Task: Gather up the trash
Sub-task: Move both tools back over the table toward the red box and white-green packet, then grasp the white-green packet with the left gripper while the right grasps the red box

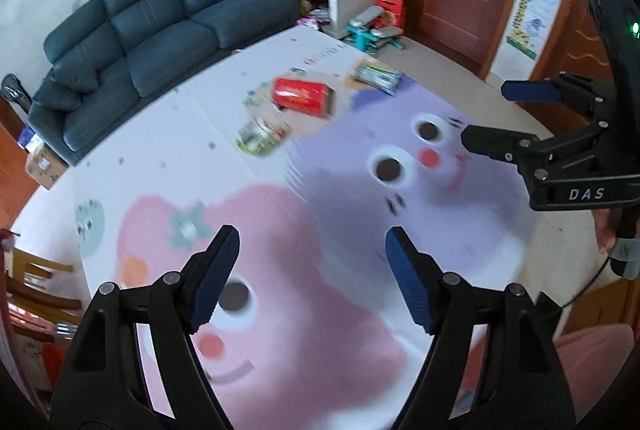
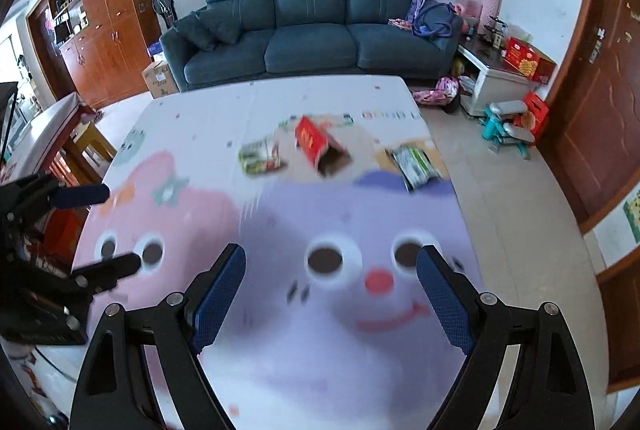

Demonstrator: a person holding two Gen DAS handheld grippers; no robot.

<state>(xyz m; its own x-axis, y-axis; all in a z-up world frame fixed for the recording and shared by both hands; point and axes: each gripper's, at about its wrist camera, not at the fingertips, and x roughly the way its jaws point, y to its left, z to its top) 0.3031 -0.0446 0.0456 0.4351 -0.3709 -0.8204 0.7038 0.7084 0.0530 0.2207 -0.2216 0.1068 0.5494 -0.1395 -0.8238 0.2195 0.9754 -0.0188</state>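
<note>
Nearest, the left gripper (image 1: 312,270) and the right gripper (image 2: 330,294) both hover with jaws spread wide, holding nothing, above a pastel cartoon play mat (image 2: 280,350). Farther along the mat, well apart from both tools, lie three pieces of trash: a crumpled green and white wrapper (image 2: 260,156), an open red carton (image 2: 318,144) and a green packet (image 2: 416,164). Collecting appears not yet begun. Beyond stands a dark sofa (image 2: 312,26).

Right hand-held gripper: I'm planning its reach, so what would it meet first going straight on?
Probably the open red cardboard box, lying on the cartoon play mat ahead of the open right hand-held gripper. Nothing shows between them, though depth is unclear.
</note>
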